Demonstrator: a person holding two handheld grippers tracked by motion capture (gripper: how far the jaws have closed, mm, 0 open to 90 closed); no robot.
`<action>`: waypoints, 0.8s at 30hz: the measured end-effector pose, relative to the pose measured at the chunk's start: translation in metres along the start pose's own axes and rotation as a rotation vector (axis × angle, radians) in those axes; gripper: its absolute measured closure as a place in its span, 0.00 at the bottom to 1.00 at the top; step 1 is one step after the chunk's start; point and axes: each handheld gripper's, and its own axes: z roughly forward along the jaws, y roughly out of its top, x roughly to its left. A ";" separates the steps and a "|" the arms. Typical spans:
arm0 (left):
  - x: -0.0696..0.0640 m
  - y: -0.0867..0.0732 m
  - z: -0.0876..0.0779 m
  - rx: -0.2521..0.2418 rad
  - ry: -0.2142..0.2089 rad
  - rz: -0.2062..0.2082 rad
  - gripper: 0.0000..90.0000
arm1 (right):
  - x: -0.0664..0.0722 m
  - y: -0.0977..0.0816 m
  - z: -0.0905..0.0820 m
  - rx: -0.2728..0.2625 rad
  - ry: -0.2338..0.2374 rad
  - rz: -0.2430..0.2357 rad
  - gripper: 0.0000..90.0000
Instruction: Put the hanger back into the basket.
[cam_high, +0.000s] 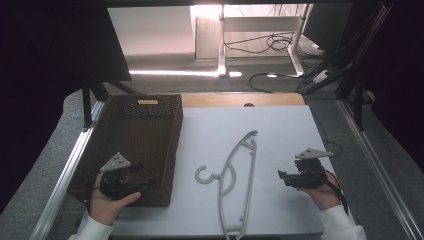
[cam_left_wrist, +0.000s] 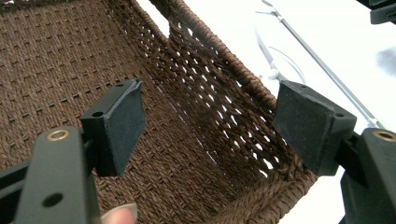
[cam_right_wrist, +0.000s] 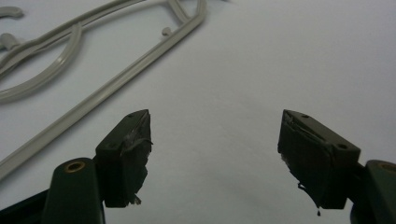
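A dark brown woven basket (cam_high: 131, 145) sits on the left part of the white table (cam_high: 280, 135), with its long side running away from the person. Its far end wall has a small handle slot. The left gripper (cam_high: 142, 177) hangs over the near end of the basket, held in the person's left hand (cam_high: 107, 200), with its grey three-cornered plate on top. In the left gripper view its jaws stand wide apart and hold nothing; one pad is over the basket's woven floor (cam_left_wrist: 56, 56), while the other is past the basket's right wall (cam_left_wrist: 219, 88), so the two jaws straddle that wall near the near corner. A fingertip shows at the bottom edge of that view.

Just right of the basket, a pale grey plastic hanger (cam_high: 235, 175) lies flat on the table. Its hook curls toward the basket and its long bar runs from the near table edge away from the person. In the left gripper view the hanger (cam_left_wrist: 317, 60) appears beyond the basket wall.

Right of the hanger, well apart from the basket, the right gripper (cam_high: 281, 175) is held in the person's right hand (cam_high: 325, 192) low above the bare table. In the right gripper view its jaws are spread wide and empty, with worn pads (cam_right_wrist: 135, 154), and the hanger (cam_right_wrist: 116, 70) lies ahead and to the left of them, not touching.
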 end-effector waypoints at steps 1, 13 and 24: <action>0.000 0.000 0.000 -0.001 0.001 -0.002 0.27 | 0.000 0.001 -0.001 -0.001 -0.004 0.004 0.30; 0.000 -0.001 -0.003 -0.008 0.000 -0.010 0.28 | 0.003 0.007 -0.003 -0.027 0.026 0.034 0.34; 0.001 -0.001 -0.002 -0.002 -0.003 -0.019 0.28 | 0.007 0.008 -0.001 -0.023 0.038 0.028 0.35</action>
